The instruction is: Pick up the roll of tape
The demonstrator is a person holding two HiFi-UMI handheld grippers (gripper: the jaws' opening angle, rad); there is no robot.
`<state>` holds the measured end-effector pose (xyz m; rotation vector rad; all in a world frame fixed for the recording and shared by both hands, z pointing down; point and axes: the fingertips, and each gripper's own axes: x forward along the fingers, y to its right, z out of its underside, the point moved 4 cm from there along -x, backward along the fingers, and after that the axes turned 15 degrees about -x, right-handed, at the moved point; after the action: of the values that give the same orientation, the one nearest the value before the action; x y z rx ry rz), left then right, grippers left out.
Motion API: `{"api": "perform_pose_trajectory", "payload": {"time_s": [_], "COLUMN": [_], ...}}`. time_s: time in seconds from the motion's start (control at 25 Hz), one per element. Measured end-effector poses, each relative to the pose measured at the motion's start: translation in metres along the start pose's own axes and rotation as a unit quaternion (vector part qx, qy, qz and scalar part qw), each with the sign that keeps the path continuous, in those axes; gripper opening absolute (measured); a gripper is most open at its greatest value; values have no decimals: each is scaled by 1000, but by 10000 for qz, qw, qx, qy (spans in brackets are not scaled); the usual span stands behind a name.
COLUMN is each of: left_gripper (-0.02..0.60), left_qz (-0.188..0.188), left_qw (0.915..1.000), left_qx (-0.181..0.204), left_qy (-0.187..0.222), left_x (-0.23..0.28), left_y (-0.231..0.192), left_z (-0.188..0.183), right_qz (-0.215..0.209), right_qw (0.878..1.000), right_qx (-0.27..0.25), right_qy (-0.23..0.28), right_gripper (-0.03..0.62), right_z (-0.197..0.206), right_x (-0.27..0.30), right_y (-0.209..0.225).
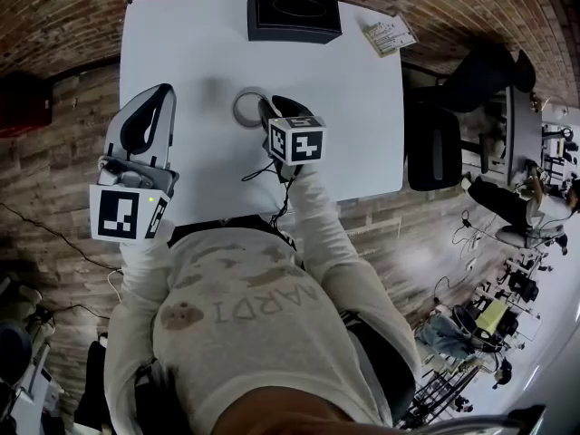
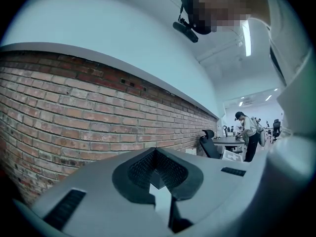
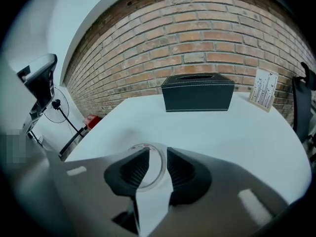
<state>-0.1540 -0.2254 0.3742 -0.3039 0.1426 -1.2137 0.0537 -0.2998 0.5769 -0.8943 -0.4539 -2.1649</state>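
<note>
The roll of tape is a pale ring lying flat on the white table. My right gripper tilts down over the roll's right side. In the right gripper view its jaws stand apart and open, with the ring's rim showing in the gap between the dark ribbed pads; the pads do not press on it. My left gripper hangs over the table's left edge, away from the roll. In the left gripper view its tips meet, shut on nothing, pointing level at a brick wall.
A black tissue box stands at the table's far edge, also in the right gripper view. A small printed card stands at the far right corner. A black office chair sits right of the table. A standing fan is off the left side.
</note>
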Motion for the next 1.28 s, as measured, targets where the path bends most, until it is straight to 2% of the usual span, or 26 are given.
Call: {"api": "perform_pose_trajectory", "payload": {"time_s": [0.6,0.76,0.92,1.08,1.28], "left_gripper": [6,6,6,6,6], "left_qz": [-141,-180,-199,-166,-166], "left_qw": [9999,9998,9998,9998,9998], "left_qx": [-37,-58,-69,-53,-20], "left_qy": [-58,-62,-45,-49,-55], "left_x": [-1,-3,-2,-2,-10], "left_y": [-17,-21,-20,-16,-12], "left_z": [5,5,6,6,3], "right_qz": [78,299,326,321,449], "right_qw": [9971,9945,9940,9944,9952], "right_qx": [-237,-493,-563,-581,-517], "right_qy": [-723,-878,-877,-816,-694], "right_gripper": [146,144,124,61,57], "right_z": [22,21,21,20,21], "right_x": [30,31,31,32,23], "right_y": [-5,-7,-8,-12,-17]}}
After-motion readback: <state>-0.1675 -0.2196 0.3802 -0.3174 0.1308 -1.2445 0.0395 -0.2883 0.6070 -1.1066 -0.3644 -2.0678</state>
